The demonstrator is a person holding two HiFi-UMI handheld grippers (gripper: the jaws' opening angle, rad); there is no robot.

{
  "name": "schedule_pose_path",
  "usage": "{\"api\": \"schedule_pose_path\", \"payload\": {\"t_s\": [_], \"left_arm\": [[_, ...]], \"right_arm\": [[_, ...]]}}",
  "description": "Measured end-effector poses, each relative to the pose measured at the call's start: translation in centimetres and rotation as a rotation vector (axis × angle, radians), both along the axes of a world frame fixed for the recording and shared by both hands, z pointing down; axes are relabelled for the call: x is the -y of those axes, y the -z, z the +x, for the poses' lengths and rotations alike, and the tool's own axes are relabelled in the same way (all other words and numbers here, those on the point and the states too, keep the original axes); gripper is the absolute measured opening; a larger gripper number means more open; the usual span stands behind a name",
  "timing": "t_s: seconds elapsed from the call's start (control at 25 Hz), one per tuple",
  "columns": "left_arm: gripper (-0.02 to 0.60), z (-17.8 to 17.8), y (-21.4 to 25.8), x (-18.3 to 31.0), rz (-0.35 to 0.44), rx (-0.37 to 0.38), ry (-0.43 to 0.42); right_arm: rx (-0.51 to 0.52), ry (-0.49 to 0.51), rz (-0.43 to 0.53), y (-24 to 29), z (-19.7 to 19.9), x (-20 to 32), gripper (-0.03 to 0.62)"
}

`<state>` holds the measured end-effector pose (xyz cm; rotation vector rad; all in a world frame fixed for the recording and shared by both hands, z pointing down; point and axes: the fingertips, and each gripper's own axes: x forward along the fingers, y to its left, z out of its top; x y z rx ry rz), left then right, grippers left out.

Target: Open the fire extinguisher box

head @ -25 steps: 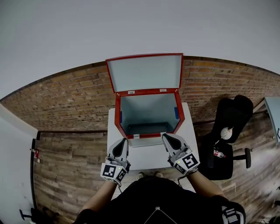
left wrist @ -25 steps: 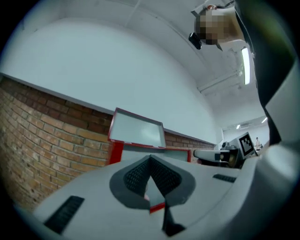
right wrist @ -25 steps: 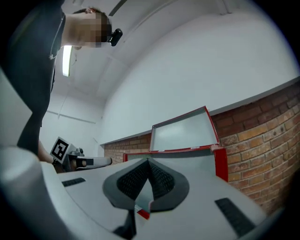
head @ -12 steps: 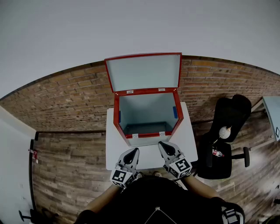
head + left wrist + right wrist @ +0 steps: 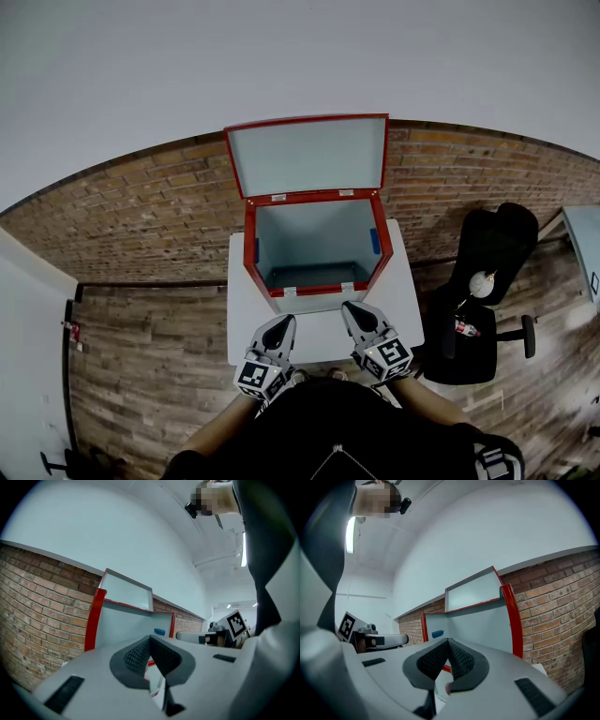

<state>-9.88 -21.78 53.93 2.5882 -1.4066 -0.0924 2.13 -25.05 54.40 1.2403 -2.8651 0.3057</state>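
The red fire extinguisher box stands on a white table against the brick wall, its lid swung up and back. The pale inside shows nothing stored in it. My left gripper and right gripper hover over the table just in front of the box, both shut and holding nothing. From the left gripper view the box rises ahead of the shut jaws; the right gripper view shows the box past its own shut jaws.
A black office chair with a small red item on it stands right of the table. Wood-plank floor surrounds the table. A white panel is at the far left. The brick wall backs the box.
Both grippers have drawn back from the box's front edge toward me and closer together over the table. The box lid stays up.
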Motion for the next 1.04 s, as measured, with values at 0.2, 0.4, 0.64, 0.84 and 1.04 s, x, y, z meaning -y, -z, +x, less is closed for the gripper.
{"api": "schedule_pose_path", "payload": {"t_s": [0.2, 0.4, 0.64, 0.84, 1.04], "left_arm": [[0.048, -0.19, -0.05, 0.15, -0.038, -0.013, 0.0], [0.048, 0.08, -0.3, 0.1, -0.058, -0.012, -0.008], [0.048, 0.34, -0.48, -0.01, -0.085, -0.013, -0.028], [0.048, 0.1, -0.61, 0.11, -0.087, -0.003, -0.027], [0.048, -0.04, -0.61, 0.15, -0.089, -0.002, -0.024]], "right_arm": [[-0.002, 0.007, -0.002, 0.0, -0.15, -0.1, 0.018], [0.009, 0.004, -0.003, -0.23, -0.03, 0.01, 0.018], [-0.01, -0.002, -0.004, -0.54, 0.33, 0.14, 0.018], [0.004, 0.015, -0.015, -0.57, -0.03, 0.04, 0.018], [-0.009, 0.014, -0.01, -0.62, 0.06, 0.09, 0.018]]}}
